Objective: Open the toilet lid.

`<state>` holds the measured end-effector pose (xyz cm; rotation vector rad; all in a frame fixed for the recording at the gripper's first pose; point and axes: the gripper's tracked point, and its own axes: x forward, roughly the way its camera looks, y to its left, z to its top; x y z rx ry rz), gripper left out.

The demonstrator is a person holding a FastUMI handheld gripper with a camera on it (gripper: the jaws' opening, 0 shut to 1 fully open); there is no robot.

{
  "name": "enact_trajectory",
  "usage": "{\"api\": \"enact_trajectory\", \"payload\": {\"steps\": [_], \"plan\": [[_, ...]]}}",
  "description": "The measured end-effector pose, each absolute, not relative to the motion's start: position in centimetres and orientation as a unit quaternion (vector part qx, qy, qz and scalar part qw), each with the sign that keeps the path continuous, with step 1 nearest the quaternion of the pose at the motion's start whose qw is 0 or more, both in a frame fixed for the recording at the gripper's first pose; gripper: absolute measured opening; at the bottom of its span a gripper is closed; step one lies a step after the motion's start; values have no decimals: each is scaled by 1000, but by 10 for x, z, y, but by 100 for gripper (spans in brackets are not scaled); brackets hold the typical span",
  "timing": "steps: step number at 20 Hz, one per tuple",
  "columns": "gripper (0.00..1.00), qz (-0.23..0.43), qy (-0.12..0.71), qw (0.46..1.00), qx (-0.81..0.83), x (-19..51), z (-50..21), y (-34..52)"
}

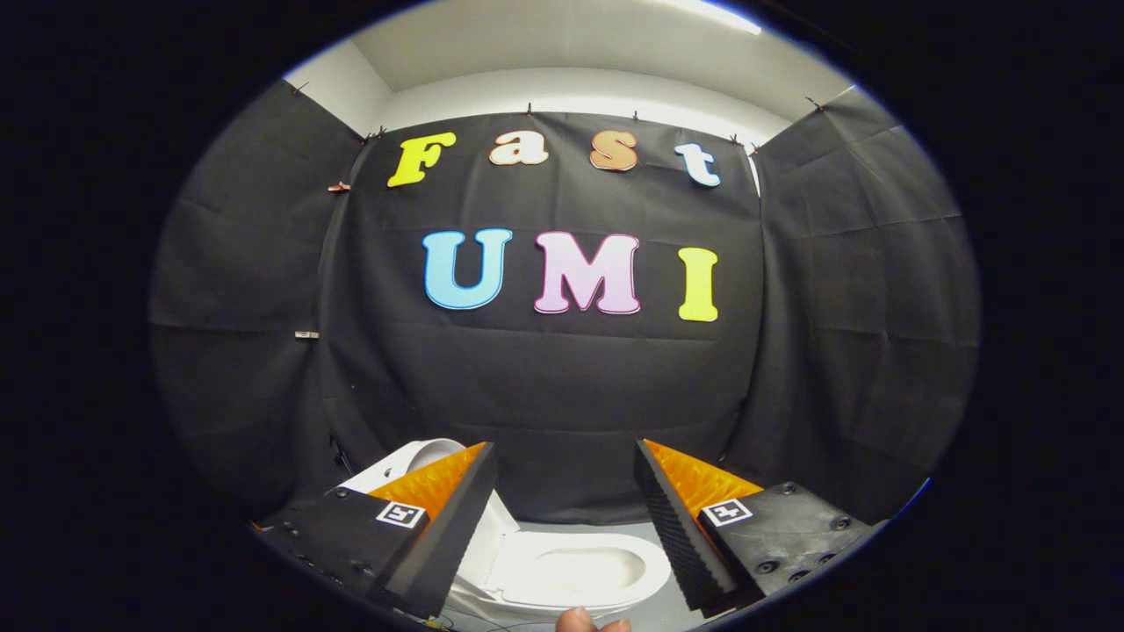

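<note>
Hand-held gripper agape above raised toilet lid

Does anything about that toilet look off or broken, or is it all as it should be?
Nothing stands out. The white toilet sits low between the spread fingers, its lid already raised behind the left finger and the bowl looking clean and whole. The gripper is open and holds nothing. A fingertip pokes in below.
</note>
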<state>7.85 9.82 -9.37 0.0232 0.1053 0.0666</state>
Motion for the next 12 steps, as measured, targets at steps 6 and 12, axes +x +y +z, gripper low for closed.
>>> {"api": "enact_trajectory", "payload": {"steps": [6, 12], "plan": [[98, 12, 49, 999, 4, 72, -91, 59], [98, -3, 37, 999, 7, 59, -78, 28]]}}
